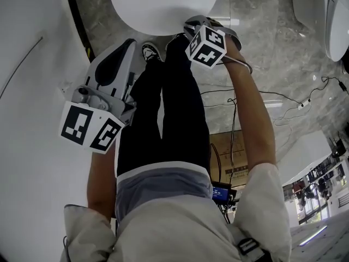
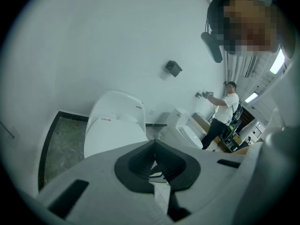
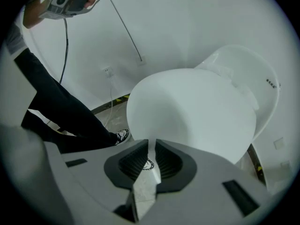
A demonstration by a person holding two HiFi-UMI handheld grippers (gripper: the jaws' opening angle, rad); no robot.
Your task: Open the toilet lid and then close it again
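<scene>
Toilet (image 3: 255, 74): a white unit standing against the wall, with grey marbled floor (image 1: 262, 53) around its base.

Toilet lid (image 3: 197, 111): down, lying flat over the toilet. I judge that the opening step has not yet started.

Right hand-held gripper (image 3: 151, 146): at the front of the toilet, pointing steeply down. The jaws are drawn nearly together on the front lip of the lid. The white edge runs into the narrow gap between the ribbed pads (image 3: 133, 161), and I read this as a pinch on the lip. It is a shallow bite, at the tips only.

Left hand-held gripper (image 2: 153, 144): to the left of the toilet and well clear of it. The jaws are fully closed with nothing between them, and it takes no part in this step.

Recommendation for the step in hand:
- Seat the lip deeper between the pads before lifting, because a hold at the tips may slip off a smooth, rounded edge.
- Lift in an arc about the hinge at the back of the toilet. Do not pull straight up or toward myself.
- Let the wrist rotate with the lid so the pads stay square on the lip.
- Ease off as the lid nears upright, so it does not strike the rear of the toilet.
</scene>
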